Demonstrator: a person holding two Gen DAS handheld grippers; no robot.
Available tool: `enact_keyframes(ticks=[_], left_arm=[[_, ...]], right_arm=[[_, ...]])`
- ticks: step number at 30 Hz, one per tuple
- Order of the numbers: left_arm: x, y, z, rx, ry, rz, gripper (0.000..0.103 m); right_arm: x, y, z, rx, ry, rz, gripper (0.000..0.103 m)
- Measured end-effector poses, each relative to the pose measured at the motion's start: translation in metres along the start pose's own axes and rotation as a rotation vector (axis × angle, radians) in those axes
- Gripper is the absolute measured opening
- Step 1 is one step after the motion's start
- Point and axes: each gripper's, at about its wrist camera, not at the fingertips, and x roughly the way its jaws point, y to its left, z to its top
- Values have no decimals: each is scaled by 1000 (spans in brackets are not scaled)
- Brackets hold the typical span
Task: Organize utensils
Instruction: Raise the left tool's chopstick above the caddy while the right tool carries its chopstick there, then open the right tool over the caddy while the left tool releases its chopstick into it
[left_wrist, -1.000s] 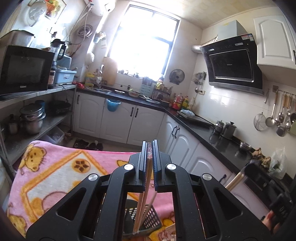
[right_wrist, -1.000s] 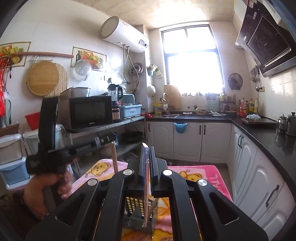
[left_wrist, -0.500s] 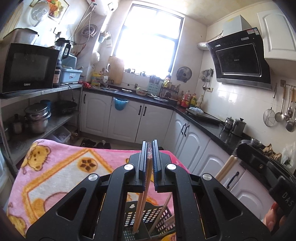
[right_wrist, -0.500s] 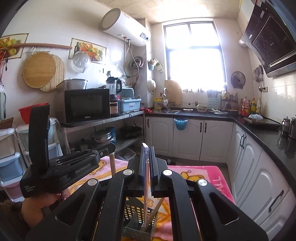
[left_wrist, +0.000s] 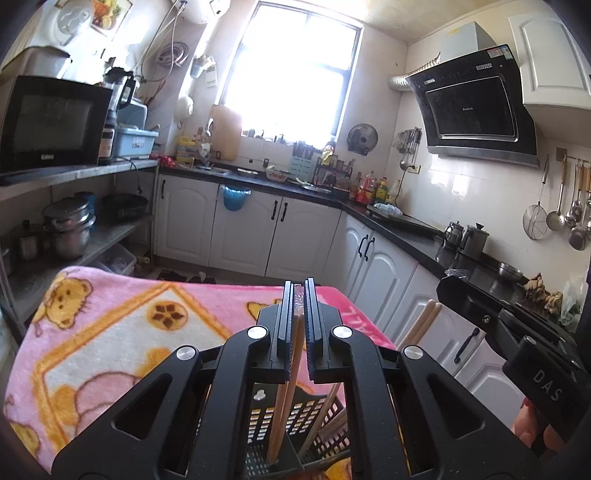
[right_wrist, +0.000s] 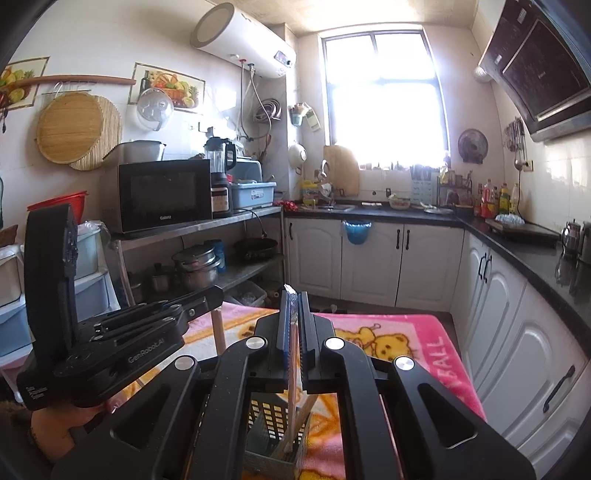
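The lower ends of both chopstick pairs are hidden inside the black perforated plastic utensil basket. The left gripper is clenched on a pair of wooden chopsticks. The right gripper pinches another pale wooden pair. Both pairs stand near upright, tips down. Beneath lies a pink bear-print blanket; white kitchen cabinets stand beyond.

Both grippers have descended: the left gripper chopsticks and right gripper chopsticks now reach deeper into the black utensil basket.
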Motion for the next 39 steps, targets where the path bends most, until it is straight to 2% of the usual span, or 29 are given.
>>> enact_keyframes(ticks=[10, 11, 13, 16, 21, 22, 25, 39], left_arm=[[1, 3, -18, -13, 29, -1, 3], [1, 4, -20, -13, 33, 0, 3], [2, 4, -23, -9, 40, 0, 3], [2, 3, -28, -11, 50, 2, 3], [0, 4, -37, -16, 69, 10, 4], [-1, 4, -38, -16, 69, 13, 6], [-6, 6, -42, -25, 75, 21, 27], [-32, 14, -50, -60, 76, 47, 62]], right_arm=[[2, -6, -18, 32, 36, -5, 5], [1, -7, -19, 37, 42, -5, 7], [0, -9, -24, 42, 47, -6, 18], [-5, -13, -31, 49, 58, -16, 20], [-13, -18, -43, 62, 84, -27, 30], [-15, -18, -46, 63, 90, -28, 31], [-20, -20, -54, 57, 106, -40, 36], [-32, -21, -74, 71, 145, -42, 47]])
